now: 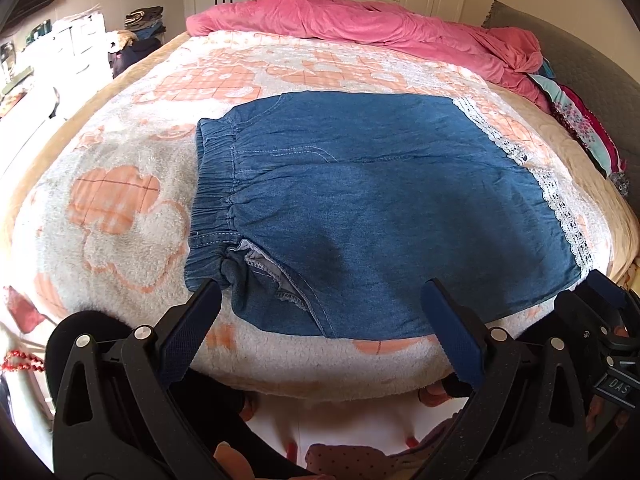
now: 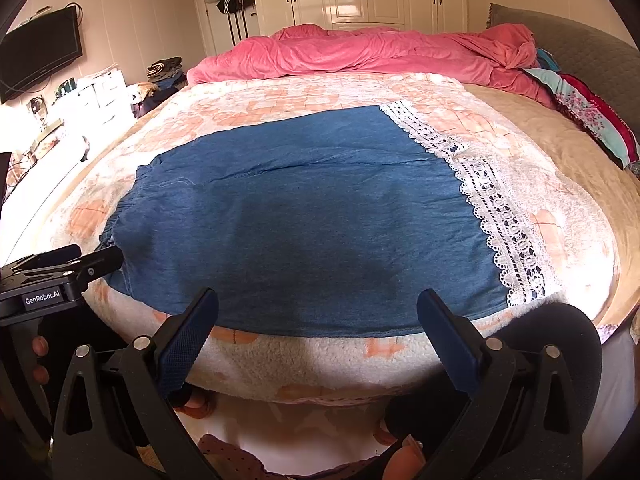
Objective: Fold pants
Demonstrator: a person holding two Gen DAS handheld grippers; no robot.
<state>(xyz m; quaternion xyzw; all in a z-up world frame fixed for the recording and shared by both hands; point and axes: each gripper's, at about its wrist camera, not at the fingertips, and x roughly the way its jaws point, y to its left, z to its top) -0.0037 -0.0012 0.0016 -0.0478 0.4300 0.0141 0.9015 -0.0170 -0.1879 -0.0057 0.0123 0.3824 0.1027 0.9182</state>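
Both views face pants (image 1: 360, 208) closely.

bed (image 2: 568, 168) with a peach-patterned fleece blanket (image 2: 328, 354); blue pants (image 2: 312, 224) lie flat on it, pink quilt (image 2: 360, 56) behind.

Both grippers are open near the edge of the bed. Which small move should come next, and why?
Probably lower the left gripper onto the near corner of the elastic waistband and close it. Both it and the right gripper hang open, holding nothing, and the denim pants lie flat and unfolded on the blanket.
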